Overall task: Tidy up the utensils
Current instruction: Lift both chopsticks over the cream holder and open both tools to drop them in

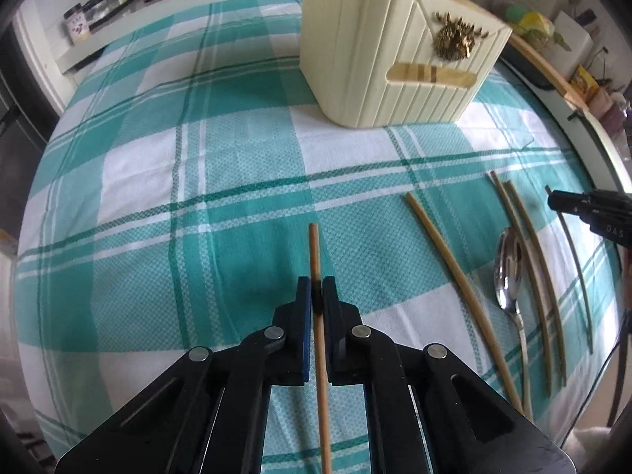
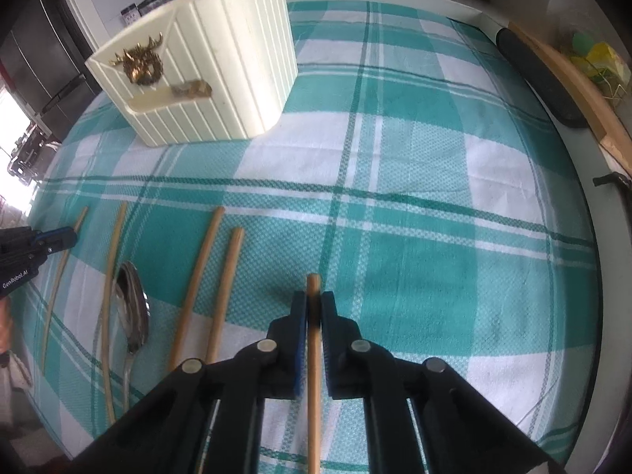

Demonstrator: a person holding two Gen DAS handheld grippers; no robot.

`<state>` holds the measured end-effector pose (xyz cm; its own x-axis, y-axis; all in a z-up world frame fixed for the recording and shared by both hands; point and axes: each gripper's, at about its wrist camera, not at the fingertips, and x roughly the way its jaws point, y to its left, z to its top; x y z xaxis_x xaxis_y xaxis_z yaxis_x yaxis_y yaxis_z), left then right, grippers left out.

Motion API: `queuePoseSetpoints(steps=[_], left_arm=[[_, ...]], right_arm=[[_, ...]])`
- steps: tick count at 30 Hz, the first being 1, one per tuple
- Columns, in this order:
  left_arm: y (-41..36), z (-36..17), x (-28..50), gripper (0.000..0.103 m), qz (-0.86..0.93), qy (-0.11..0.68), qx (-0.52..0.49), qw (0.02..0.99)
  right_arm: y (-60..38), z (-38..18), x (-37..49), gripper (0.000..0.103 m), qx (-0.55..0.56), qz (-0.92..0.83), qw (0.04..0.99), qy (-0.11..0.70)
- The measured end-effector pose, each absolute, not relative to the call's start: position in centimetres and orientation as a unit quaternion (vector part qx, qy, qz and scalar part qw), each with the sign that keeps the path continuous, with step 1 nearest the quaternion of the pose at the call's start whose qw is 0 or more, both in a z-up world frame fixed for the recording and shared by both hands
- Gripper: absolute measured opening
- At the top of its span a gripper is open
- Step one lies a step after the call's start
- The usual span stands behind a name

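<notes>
Clamped in the left gripper (image 1: 316, 290) is one wooden chopstick (image 1: 315, 249); the right gripper (image 2: 314, 306) pinches another chopstick (image 2: 313, 286). Both angle steeply down over a teal checked tablecloth (image 1: 237, 181). Loose chopsticks (image 2: 197, 288) and a spoon (image 2: 136, 312) lie between them, a cream utensil holder (image 1: 379, 59) stands far.

The cloth (image 1: 197, 166) over the worktop is a teal-and-white plaid, with broad teal blocks, paler checked teal squares, white fields and thin dark-green lines crossing them. The utensil holder (image 1: 379, 63) is cream with raised vertical ribs, a gold ornament (image 1: 454, 37) on its front and a tan strip with brown bands below it. The chopsticks (image 1: 458, 272) lying on the cloth are light tan wood; some (image 1: 529, 260) look duller and olive-tinged. The spoon (image 1: 509, 272) is shiny silver. The left gripper (image 1: 315, 290) and right gripper (image 2: 313, 306) are black with blue pads, each around a tan chopstick (image 1: 316, 252).
</notes>
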<state>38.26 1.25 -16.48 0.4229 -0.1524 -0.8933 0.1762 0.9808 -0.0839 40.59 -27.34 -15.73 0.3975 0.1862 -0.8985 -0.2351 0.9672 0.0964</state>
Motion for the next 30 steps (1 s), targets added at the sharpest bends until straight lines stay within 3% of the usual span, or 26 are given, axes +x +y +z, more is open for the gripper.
queuePoseSetpoints(steps=[12,20,30], left_arm=[[3.4,-3.3,31.8,0.003,-0.128,0.365,-0.037,0.921],[3.1,0.4,29.7,0.003,-0.15,0.31,-0.057,0.937],[3.0,3.0,29.4,0.003,-0.159,0.284,-0.064,0.943]], right_arm=[[-28.2,-3.1,32.8,0.007,0.001,0.151,0.92,0.363],[-27.8,1.9,29.4,0.007,0.001,0.143,0.954,0.262],[-27.0,4.6,30.1,0.007,0.008,0.145,0.964,0.223]])
